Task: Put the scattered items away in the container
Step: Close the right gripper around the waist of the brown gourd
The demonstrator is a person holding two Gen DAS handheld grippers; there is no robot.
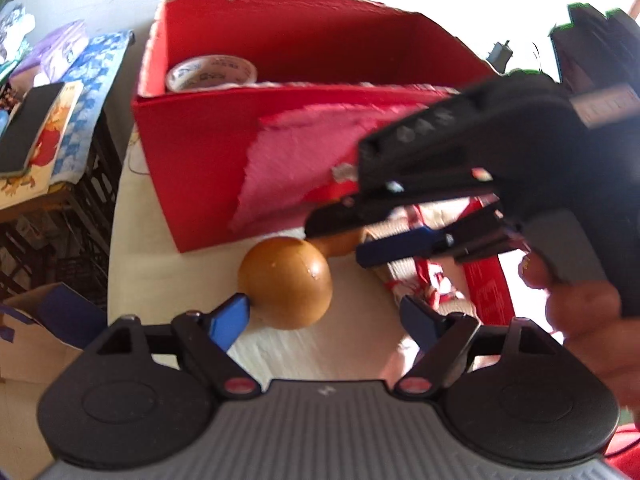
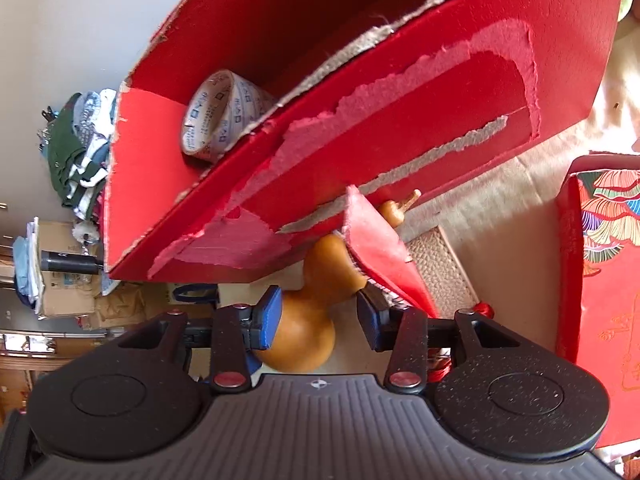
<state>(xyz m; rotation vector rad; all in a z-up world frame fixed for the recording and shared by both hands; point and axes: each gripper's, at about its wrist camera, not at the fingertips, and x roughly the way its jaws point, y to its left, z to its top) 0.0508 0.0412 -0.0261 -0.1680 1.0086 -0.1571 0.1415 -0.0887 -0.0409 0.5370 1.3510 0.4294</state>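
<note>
A brown gourd [image 1: 286,284] lies on the pale table against the front wall of the red cardboard box [image 1: 200,152]. My left gripper [image 1: 325,320] is open just behind it, its left pad touching the big bulb. The right gripper [image 1: 340,238], held by a hand [image 1: 580,320], reaches in from the right with its fingers closed on the gourd's narrow part. In the right wrist view the gourd [image 2: 308,320] fills the gap of the right gripper [image 2: 320,316]. A torn red flap [image 2: 380,248] hides part of its neck. A tape roll [image 2: 224,116] lies inside the box [image 2: 400,120].
A red box with a coloured pattern [image 2: 600,280] stands to the right, with a tan textured item [image 2: 440,268] beside the gourd. A black crate [image 1: 80,200] topped with books stands left of the table. A cardboard box [image 1: 32,340] sits on the floor.
</note>
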